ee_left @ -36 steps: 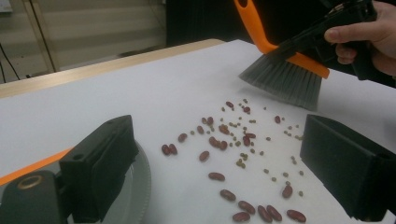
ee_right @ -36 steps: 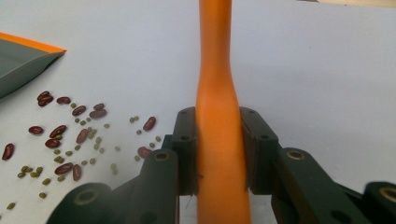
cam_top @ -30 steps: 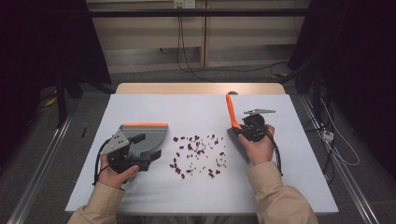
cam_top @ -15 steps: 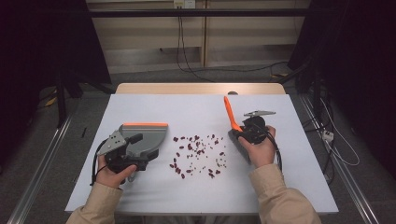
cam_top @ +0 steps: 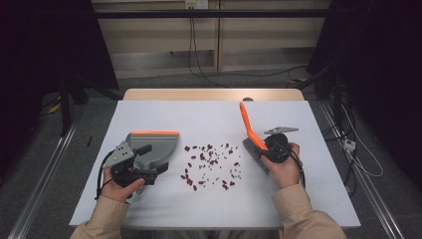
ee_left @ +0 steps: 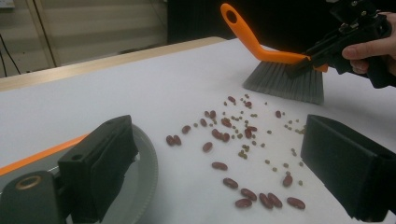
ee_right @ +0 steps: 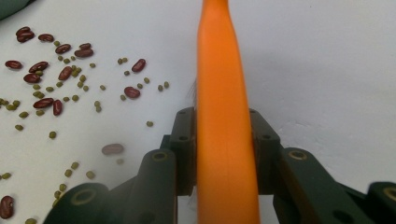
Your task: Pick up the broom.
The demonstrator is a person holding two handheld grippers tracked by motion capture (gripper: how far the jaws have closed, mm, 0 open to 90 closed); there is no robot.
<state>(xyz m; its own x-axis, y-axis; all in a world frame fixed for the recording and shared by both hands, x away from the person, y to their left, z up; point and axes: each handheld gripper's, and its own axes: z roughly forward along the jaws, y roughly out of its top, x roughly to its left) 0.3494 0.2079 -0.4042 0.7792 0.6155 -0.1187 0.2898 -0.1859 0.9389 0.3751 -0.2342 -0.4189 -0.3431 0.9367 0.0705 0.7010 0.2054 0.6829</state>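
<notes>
1. On the left of the white bench (cam_top: 149,209), the left tongs (cam_top: 142,167) are sitting on the near edge of a grey dustpan (cam_top: 154,147) with an orange far rim. In the left gripper view the jaws are standing wide apart, one over the pan's ribbed lip, so whether they are actually pinching the pan I cannot tell. The pan looks like light, stiff plastic; it is lying flat with its mouth facing right toward the spill, and its handle or rear wall would be the place to hold it.

2. In the middle, the scattered beans (cam_top: 211,167) are lying loose between pan and brush: dark red kidney beans mixed with small green ones. They are probably light, hard and quick to roll or skitter, so short, gentle strokes would suit them better than hard flicks.

3. On the right, the right tongs (cam_top: 263,147) are clenching the orange brush (cam_top: 251,132) by its handle just above the head, as the right gripper view shows. The grey bristles are resting on or just above the bench right of the beans, and the handle is slanting up and away. The handle looks rigid, the bristles soft and springy. The hand is gripping from the near side, forearm angled in from the bottom edge.
</notes>
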